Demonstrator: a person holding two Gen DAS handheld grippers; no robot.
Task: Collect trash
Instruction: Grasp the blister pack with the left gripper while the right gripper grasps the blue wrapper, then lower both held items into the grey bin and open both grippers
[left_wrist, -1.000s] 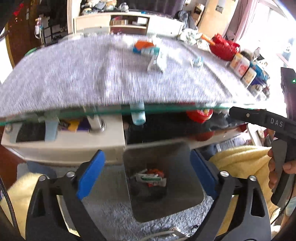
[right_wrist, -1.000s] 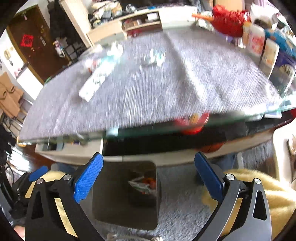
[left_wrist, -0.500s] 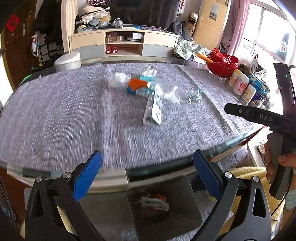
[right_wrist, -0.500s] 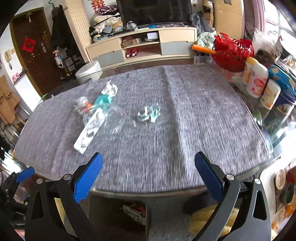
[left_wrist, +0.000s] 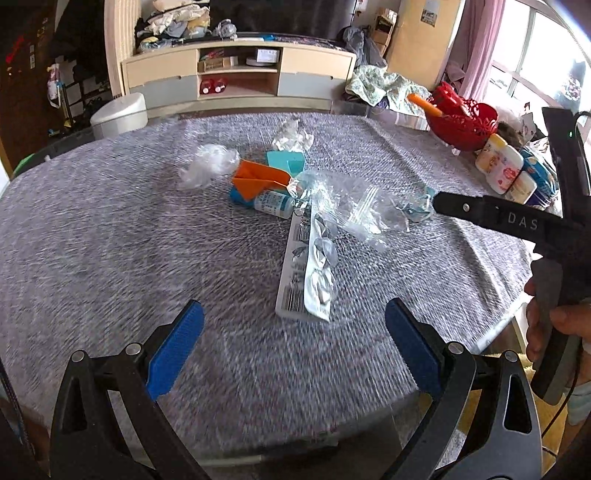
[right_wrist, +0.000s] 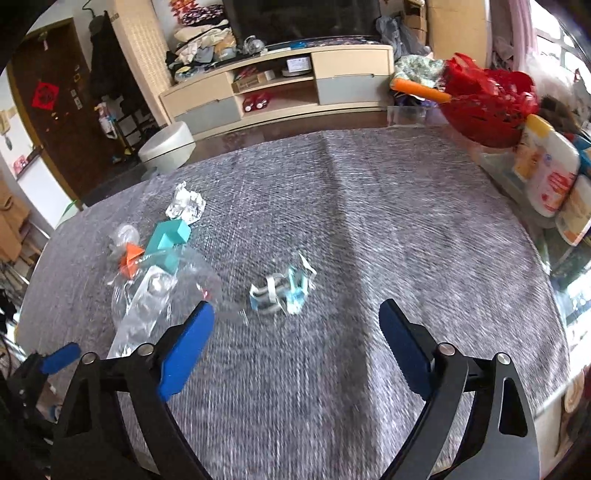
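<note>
I've got the left gripper (left_wrist: 293, 350) w/ fingers spread wide, nothing between them, over the grey table mat (left_wrist: 110, 240). Just ahead of its tips lies the long blister pack (left_wrist: 308, 269); beyond that the orange wrapper (left_wrist: 258, 179), small bottle (left_wrist: 273, 202) & clear plastic bag (left_wrist: 354, 210). My right gripper (right_wrist: 297, 341) is also wide apart, empty; crumpled blue-white wrapper (right_wrist: 282, 290) sits just ahead, between its fingers.

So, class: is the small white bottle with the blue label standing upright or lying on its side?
Lying on its side. The small white bottle with the blue label rests lengthwise on the grey woven tablecloth, beside the orange folded paper.
</note>
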